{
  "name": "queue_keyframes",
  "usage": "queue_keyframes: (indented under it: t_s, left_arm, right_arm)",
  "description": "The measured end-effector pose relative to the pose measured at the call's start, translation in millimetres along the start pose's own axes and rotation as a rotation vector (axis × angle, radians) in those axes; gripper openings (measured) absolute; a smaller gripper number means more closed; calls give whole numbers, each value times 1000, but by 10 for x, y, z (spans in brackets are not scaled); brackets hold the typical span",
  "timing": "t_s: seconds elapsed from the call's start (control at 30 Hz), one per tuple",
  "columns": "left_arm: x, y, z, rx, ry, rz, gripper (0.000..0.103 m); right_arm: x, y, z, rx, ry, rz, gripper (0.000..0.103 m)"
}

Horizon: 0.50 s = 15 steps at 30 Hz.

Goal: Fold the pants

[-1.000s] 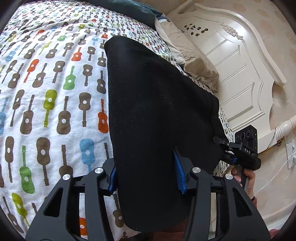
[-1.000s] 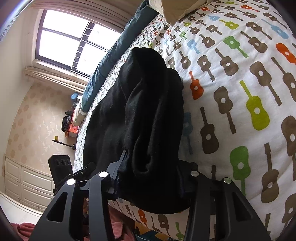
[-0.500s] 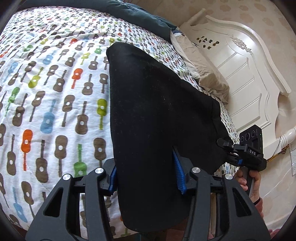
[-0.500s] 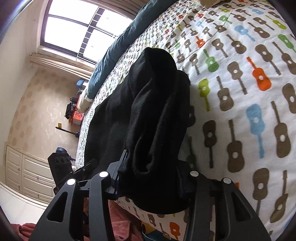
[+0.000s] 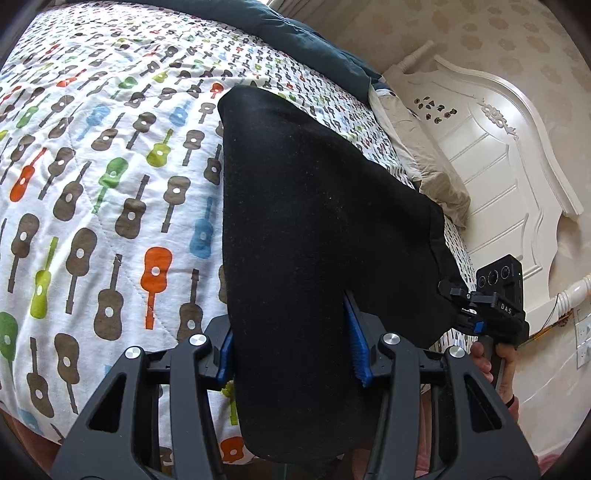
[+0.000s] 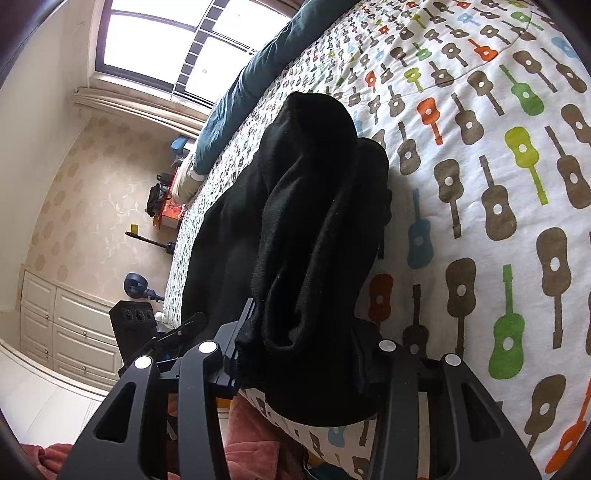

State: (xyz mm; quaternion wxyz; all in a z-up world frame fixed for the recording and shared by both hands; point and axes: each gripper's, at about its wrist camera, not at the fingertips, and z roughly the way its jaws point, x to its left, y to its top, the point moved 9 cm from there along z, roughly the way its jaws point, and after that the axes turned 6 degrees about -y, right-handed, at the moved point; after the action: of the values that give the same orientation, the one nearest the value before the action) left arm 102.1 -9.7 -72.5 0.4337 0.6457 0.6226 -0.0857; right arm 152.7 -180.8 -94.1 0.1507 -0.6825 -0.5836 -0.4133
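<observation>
Black pants (image 5: 314, 229) lie stretched across the guitar-print bedspread (image 5: 92, 166). My left gripper (image 5: 291, 350) is shut on one end of the pants, the cloth draped thick between its blue pads. In the right wrist view the pants (image 6: 314, 221) bunch in folds, and my right gripper (image 6: 299, 362) is shut on that other end. The right gripper (image 5: 476, 314) also shows at the far right of the left wrist view, held by a hand. The left gripper's body (image 6: 136, 325) appears at lower left of the right wrist view.
A dark teal blanket (image 5: 295, 33) lies along the bed's far side. Beige pillows (image 5: 424, 155) rest by the white headboard (image 5: 509, 155). A window (image 6: 177, 40), white cabinets (image 6: 66, 332) and small floor items (image 6: 166, 210) lie beyond the bed.
Both grippers have drawn the pants back toward the bed's near edge. More bedspread shows beyond the cloth, and the blanket and headboard look farther off. Both grips are unchanged.
</observation>
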Motion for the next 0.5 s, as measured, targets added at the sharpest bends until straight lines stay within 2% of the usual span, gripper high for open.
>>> queue_keyframes:
  t_s: [0.03,0.07,0.13,0.27,0.4,0.5]
  left_arm:
    - [10,-9,15,3,-10,9,50]
    - [18,-17,22,4,-25,18,51]
    - [21,-27,21,1,-77,30,58]
    - [145,-63,-128,-15,-122,-6,74]
    - [225,20,-282,-41,-163,-17,81]
    - [257,214,-236,-53,-185,-7,82]
  right_arm:
    - [-23,-12,14,3,-7,1,45]
    - [-63,-32,22,7,-18,3,51]
    - [-195,-96,4,11,-22,13,56]
    - [-215,-106,-170,-37,51,11,73]
    - [-259,119,-411,-103,87,2,79]
    - [-312,394,-386,-114,143,33,80]
